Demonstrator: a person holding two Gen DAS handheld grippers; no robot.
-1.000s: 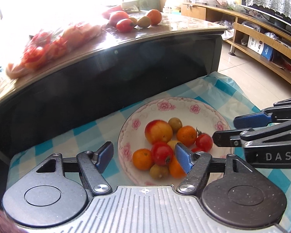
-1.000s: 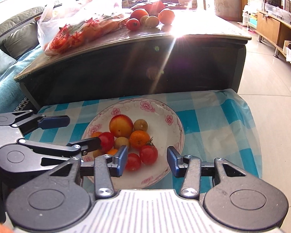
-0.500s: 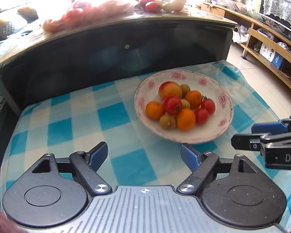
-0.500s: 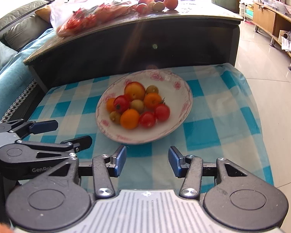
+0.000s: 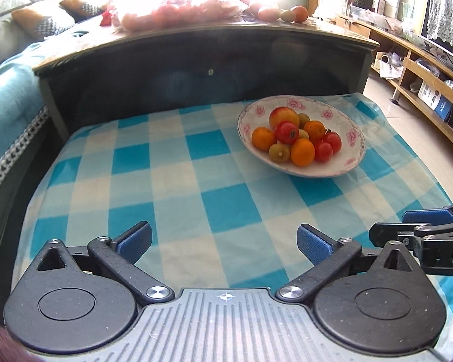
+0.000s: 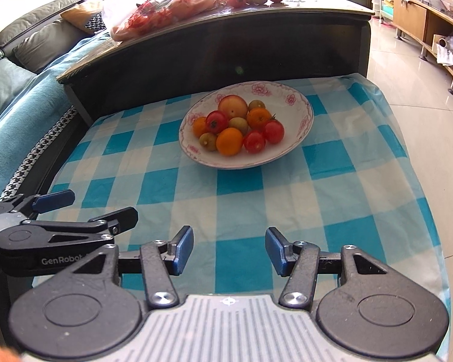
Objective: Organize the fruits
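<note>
Now the left gripper [image 5: 223, 242] and right gripper [image 6: 229, 250] are both hovering with fingers spread and empty over the near edge of the checked cloth [image 6: 332, 187]. Well apart from them, the flowered bowl [image 6: 299, 138] is sitting toward the cloth's far edge, holding the fruits [image 6: 238, 126] (tomatoes, oranges, small greenish ones) piled together.

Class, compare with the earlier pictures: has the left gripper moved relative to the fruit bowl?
Yes. The left gripper has pulled back from the bowl: a second ago its fingertips were over the fruit; now blue-checked cloth lies between them.
</note>
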